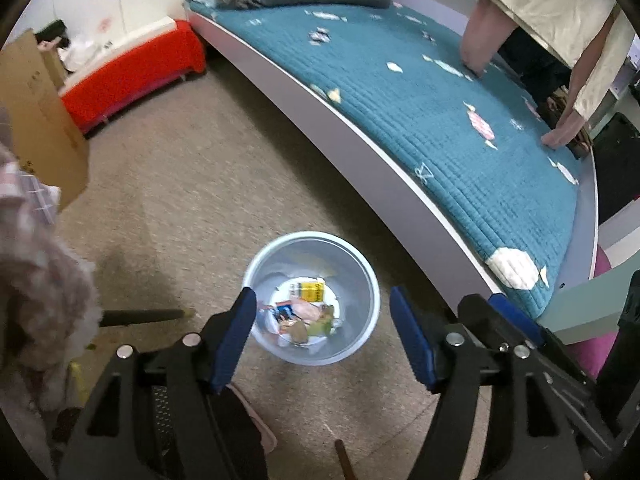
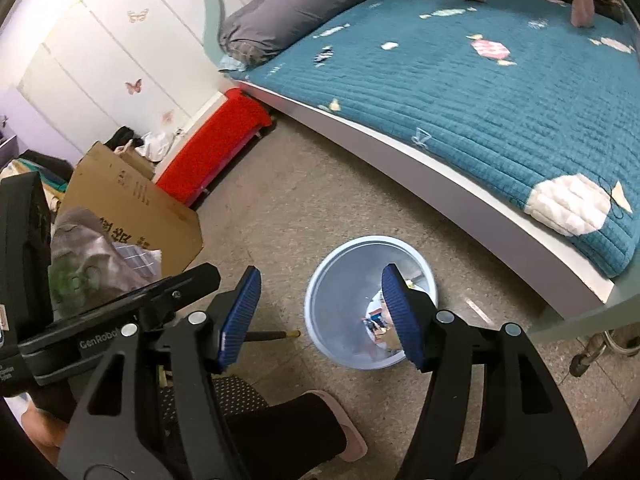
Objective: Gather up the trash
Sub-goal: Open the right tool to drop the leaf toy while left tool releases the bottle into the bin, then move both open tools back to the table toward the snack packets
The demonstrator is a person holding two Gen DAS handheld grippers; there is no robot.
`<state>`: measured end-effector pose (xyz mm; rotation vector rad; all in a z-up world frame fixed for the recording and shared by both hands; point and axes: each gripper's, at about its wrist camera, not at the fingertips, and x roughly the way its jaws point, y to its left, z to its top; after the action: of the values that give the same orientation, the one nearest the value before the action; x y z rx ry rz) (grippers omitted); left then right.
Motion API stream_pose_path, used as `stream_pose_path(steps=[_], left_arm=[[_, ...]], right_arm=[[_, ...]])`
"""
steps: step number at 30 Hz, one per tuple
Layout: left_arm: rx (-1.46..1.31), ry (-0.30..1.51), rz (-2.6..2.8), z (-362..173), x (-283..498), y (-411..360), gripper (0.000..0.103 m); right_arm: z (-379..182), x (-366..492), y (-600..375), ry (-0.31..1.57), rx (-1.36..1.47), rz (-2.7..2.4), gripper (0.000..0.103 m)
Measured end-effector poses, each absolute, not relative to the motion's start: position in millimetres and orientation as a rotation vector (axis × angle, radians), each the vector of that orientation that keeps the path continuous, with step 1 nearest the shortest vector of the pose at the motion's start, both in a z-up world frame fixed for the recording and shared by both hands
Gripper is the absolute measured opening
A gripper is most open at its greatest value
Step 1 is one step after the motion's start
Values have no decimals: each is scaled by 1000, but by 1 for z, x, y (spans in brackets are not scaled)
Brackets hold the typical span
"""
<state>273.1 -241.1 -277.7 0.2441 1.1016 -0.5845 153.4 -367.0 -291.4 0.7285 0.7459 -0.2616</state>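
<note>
Both my claws hang open and empty over the floor. The bin point(image 1: 311, 298) sits straight below my left claw point(image 1: 323, 338), scraps already inside. What is left, I judge, are the wrappers point(image 1: 482, 124) on the bed point(image 1: 400, 92), up and to the right, nearer my right claw point(image 2: 320, 316).

The right tool point(image 2: 322, 316) is being held above the floor point(image 2: 280, 216) with its blue pads spread apart and nothing between them. A pale blue bin point(image 2: 344, 300), with wrappers point(image 2: 378, 326) lying at its bottom, is being partly covered by the pad at 5 o'clock. A teal quilted bed point(image 2: 460, 80) is being shown at 1 o'clock, a grey pillow point(image 2: 296, 12) at 12, a red bench point(image 2: 216, 148) and cardboard box point(image 2: 136, 204) at 9.
</note>
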Motion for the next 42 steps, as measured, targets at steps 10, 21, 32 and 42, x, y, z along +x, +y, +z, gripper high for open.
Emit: stream_pose_path(steps=[10,21,32,42], left_arm=[[243,892,-488,-176,233,-178,78],[210,703,-329,-84,208,-43,82],[103,697,-134,-41,235,119,83],[-37,753,7,-40,291,253,83]], right_arm=[[-228,146,-319,669,674,-136,63],[-134,174,-198,600,478,129,66],[-76,254,-63,659,287,364,67],[-75,336,28,796,76,410,67]])
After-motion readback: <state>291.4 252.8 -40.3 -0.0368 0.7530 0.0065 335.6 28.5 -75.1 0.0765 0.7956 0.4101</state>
